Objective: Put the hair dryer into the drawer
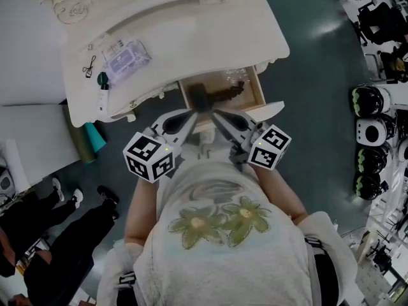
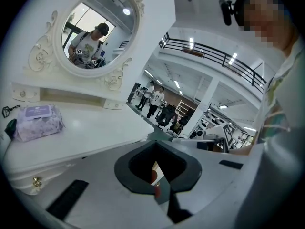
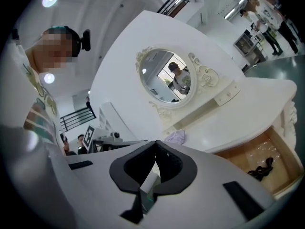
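The dark hair dryer lies inside the open wooden drawer of the white dressing table, its cord beside it. In the right gripper view the drawer is at the lower right with the dark cord in it. My left gripper and right gripper hang side by side just in front of the drawer, tips close together. Both have their jaws shut with nothing between them: left gripper, right gripper. Neither touches the dryer.
On the tabletop lie a lilac wipes pack, a small black tool and a green-capped tube. An oval mirror stands at the back. A teal roll leans at the table's left; helmets sit at the right; people stand lower left.
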{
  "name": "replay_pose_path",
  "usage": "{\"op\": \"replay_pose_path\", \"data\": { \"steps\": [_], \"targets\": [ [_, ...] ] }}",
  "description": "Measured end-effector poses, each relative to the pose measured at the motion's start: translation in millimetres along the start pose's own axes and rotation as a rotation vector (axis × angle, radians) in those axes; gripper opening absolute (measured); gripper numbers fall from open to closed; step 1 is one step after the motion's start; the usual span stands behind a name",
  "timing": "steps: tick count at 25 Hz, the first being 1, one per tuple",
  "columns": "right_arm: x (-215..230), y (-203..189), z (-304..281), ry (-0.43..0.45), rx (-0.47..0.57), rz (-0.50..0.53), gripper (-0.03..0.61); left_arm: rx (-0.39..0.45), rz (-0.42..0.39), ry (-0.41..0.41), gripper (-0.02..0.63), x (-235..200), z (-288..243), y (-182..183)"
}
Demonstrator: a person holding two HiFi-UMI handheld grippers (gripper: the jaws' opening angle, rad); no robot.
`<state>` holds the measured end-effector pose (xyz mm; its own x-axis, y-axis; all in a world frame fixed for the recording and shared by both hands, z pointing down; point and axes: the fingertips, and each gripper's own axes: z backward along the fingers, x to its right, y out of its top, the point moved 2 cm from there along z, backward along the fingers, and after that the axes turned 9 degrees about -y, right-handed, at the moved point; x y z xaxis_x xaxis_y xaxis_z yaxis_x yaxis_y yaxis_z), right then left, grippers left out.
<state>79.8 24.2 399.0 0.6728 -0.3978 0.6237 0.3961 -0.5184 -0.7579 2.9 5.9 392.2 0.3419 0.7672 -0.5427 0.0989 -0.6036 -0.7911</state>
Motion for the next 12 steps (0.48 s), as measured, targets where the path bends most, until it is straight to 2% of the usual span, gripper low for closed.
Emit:
{"op": "replay_pose_path", "data": {
  "steps": [5, 12],
  "targets": [
    [-0.4, -5.6, 3.9, -0.048, -0.032, 0.074, 0.023, -0.003, 0.001, -0.01, 0.009, 3.1, 2.0, -4.9],
    [-2.2, -13.0, 7.7, -0.077, -0.044, 0.066, 0.023, -0.018, 0.003, -0.019, 0.009, 6.8, 5.0, -13.3]
  ]
}}
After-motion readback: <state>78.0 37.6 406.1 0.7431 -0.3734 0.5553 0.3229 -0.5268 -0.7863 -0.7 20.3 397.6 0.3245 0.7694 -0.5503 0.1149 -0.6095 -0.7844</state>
